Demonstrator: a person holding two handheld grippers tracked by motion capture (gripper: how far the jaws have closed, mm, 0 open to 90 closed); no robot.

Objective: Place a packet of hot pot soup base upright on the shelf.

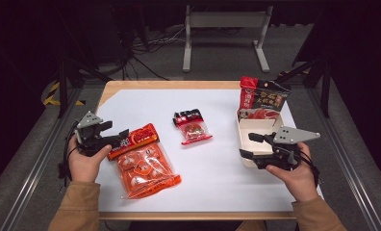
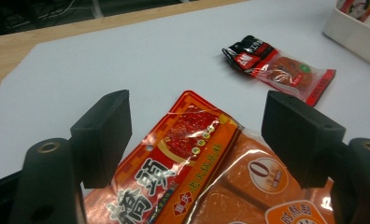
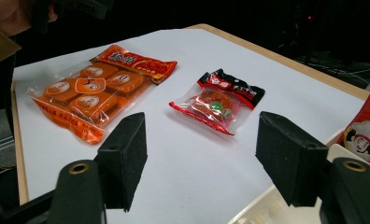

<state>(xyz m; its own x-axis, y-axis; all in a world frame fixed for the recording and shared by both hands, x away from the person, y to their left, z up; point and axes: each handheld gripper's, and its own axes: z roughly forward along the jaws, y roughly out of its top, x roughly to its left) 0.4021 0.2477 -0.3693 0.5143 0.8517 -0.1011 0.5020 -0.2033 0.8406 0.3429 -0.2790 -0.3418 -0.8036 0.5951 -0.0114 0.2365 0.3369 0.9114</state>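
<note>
A large orange snack packet (image 1: 143,166) lies on the white table cover (image 1: 217,168) at the left. My left gripper (image 1: 114,132) is open at the packet's red header, and in the left gripper view (image 2: 197,121) its jaws stand either side of that header (image 2: 188,149) without closing on it. A small red and black packet (image 1: 193,127) lies in the middle of the table, also in the left gripper view (image 2: 281,67). My right gripper (image 1: 248,145) is open and holds nothing, over the near left corner of a white tray (image 1: 258,129). From the right gripper (image 3: 204,144) I see both packets (image 3: 94,91) (image 3: 218,100).
A red and black bag (image 1: 263,98) stands in the far end of the tray, and its edge (image 3: 365,135) appears in the right gripper view. The table's wooden edge (image 1: 169,85) runs along the back. Bare white cover lies between the packets and the front edge.
</note>
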